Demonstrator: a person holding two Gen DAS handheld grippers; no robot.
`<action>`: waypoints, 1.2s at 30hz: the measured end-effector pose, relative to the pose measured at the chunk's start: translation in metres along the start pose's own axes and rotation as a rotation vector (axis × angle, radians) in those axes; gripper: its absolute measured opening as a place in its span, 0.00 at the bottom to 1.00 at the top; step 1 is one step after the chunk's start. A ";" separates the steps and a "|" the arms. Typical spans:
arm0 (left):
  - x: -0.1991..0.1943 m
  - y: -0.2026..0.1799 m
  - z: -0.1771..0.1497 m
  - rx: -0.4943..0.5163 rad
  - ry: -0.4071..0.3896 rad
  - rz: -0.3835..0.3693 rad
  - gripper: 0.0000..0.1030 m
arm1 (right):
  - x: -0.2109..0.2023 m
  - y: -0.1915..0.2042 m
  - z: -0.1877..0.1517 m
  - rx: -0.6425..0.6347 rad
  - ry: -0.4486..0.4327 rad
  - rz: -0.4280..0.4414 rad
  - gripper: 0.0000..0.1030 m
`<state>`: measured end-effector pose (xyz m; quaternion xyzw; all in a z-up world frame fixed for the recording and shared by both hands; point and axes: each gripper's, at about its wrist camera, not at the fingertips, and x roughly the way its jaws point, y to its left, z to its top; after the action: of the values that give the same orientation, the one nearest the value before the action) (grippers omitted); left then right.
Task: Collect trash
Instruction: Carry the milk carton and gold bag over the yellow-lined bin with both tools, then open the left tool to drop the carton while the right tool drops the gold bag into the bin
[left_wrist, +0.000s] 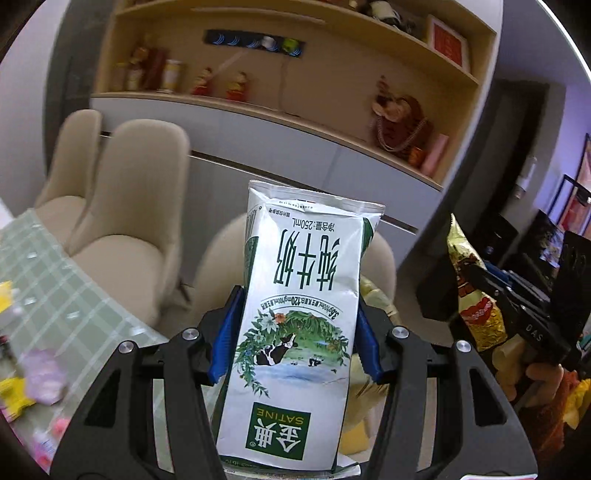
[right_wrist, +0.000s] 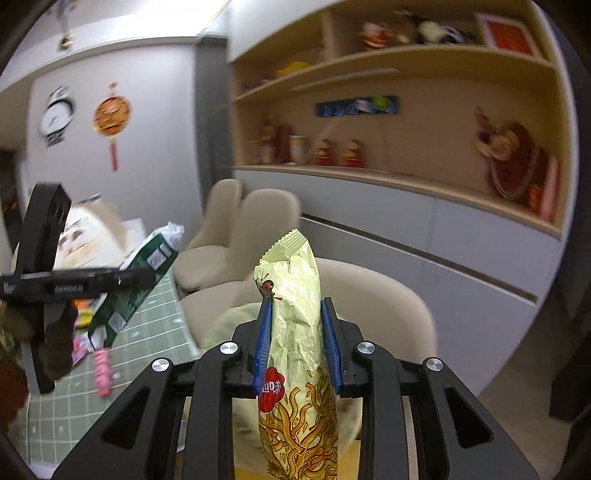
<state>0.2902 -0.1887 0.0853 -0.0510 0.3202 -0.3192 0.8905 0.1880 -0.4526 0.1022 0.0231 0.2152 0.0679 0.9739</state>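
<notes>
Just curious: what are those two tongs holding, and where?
Left tongs pinch a flattened white-and-green milk carton mid-body; right tongs pinch a crinkled pale-gold snack wrapper mid-length.

Left tool (left_wrist: 295, 332), black linkage arms, silver screws, blue pads (left_wrist: 225, 343)

Beige chairs (right_wrist: 236, 229) beside green-checked table (right_wrist: 155, 332); wooden wall shelves (right_wrist: 399, 173) above grey cabinets (right_wrist: 424, 236); clock (right_wrist: 57, 114) on grey wall.
</notes>
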 end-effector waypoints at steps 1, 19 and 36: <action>0.009 -0.005 0.002 0.002 -0.002 -0.011 0.50 | 0.005 -0.006 -0.001 0.014 0.004 -0.007 0.25; 0.142 -0.048 -0.002 0.064 0.163 -0.035 0.50 | 0.040 -0.070 -0.043 0.109 0.080 -0.072 0.25; 0.169 -0.048 -0.030 0.189 0.302 0.121 0.47 | 0.048 -0.076 -0.058 0.142 0.120 -0.068 0.25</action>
<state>0.3460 -0.3244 -0.0154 0.1005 0.4213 -0.2978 0.8507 0.2162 -0.5201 0.0241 0.0808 0.2780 0.0205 0.9570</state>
